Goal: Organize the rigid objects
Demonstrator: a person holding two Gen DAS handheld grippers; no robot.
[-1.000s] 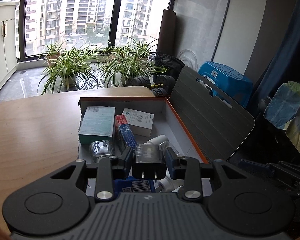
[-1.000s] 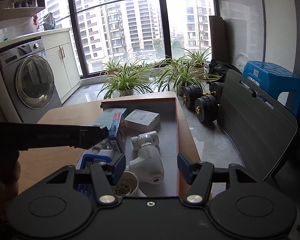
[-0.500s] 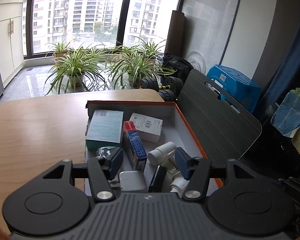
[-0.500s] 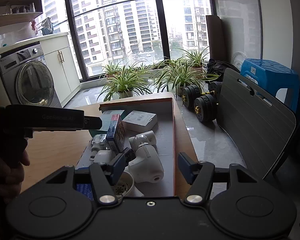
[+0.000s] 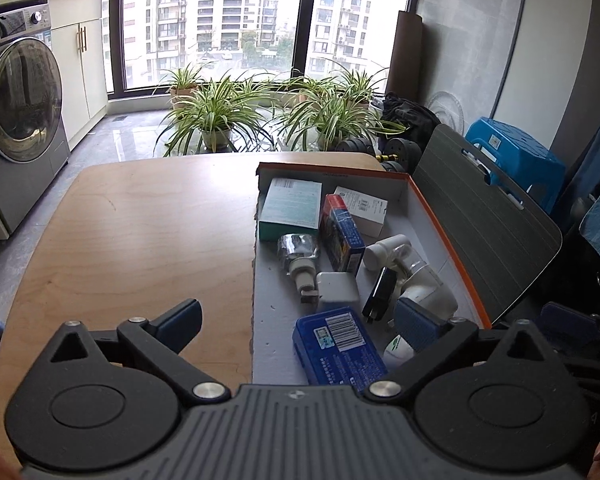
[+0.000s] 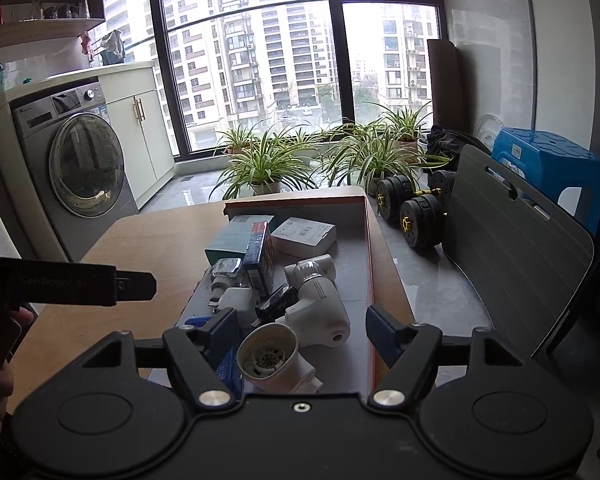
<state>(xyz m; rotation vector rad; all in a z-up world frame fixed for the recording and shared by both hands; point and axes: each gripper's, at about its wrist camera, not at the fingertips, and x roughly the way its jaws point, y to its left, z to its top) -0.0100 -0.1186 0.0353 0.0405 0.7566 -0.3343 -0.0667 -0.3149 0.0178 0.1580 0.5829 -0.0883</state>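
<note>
An orange-rimmed box on the wooden table holds several rigid items: a teal carton, a red-blue carton, a white carton, a black plug adapter, a white charger, a blue case and white pipe fittings. My left gripper is open and empty above the box's near left edge. My right gripper is open and empty over the box's near end, above a white fitting.
A dark folded board leans beside the box on the right. A blue stool, dumbbells and potted plants stand beyond the table. A washing machine is on the left.
My left gripper let go of the black plug adapter, which now lies in the box, then opened wide and drew back and up to the left. The right gripper stayed open.
</note>
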